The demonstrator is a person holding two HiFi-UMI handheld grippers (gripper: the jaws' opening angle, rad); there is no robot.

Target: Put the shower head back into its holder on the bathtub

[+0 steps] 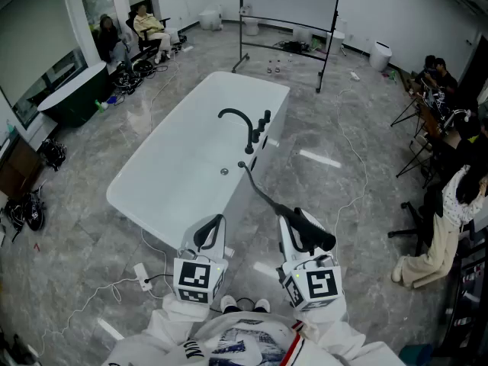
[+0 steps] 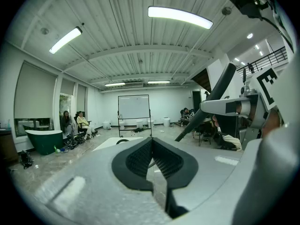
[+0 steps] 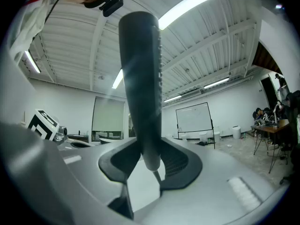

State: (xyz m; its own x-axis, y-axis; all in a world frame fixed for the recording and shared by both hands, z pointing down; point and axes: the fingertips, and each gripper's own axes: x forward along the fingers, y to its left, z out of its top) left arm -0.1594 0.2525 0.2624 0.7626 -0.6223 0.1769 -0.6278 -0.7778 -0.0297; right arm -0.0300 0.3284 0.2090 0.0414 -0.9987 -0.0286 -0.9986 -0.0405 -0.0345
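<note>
We hold the shower head [image 1: 319, 236] in the right hand-held gripper [image 1: 296, 227], near the right side of the scene and well apart from the fittings on the bathtub [image 1: 152, 139]. In the right gripper view the dark handle of the shower head [image 3: 140, 78] stands upright between the pads, and the right hand-held gripper [image 3: 151, 161] is clamped on it near its lower end. A black hose [image 1: 259, 191] runs from the shower head back to the tub's right rim, where it meets the rim just near of the black faucet [image 1: 238, 119] and the small black fittings beside it. We cannot tell which of those fittings is the holder.

The left hand-held gripper [image 1: 212, 227] hovers over the near end of the tub, just left of the right one. In the left gripper view its pads meet at the tips with nothing between them, so the left hand-held gripper [image 2: 151, 144] is closed and empty.

The white tub stands on a grey marbled floor [image 1: 328, 197]. A whiteboard on a stand [image 1: 290, 6] is at the far side, a dark green tub [image 1: 72, 97] at the far left, and a white cable with a power strip [image 1: 142, 274] lies near the tub's near end.
</note>
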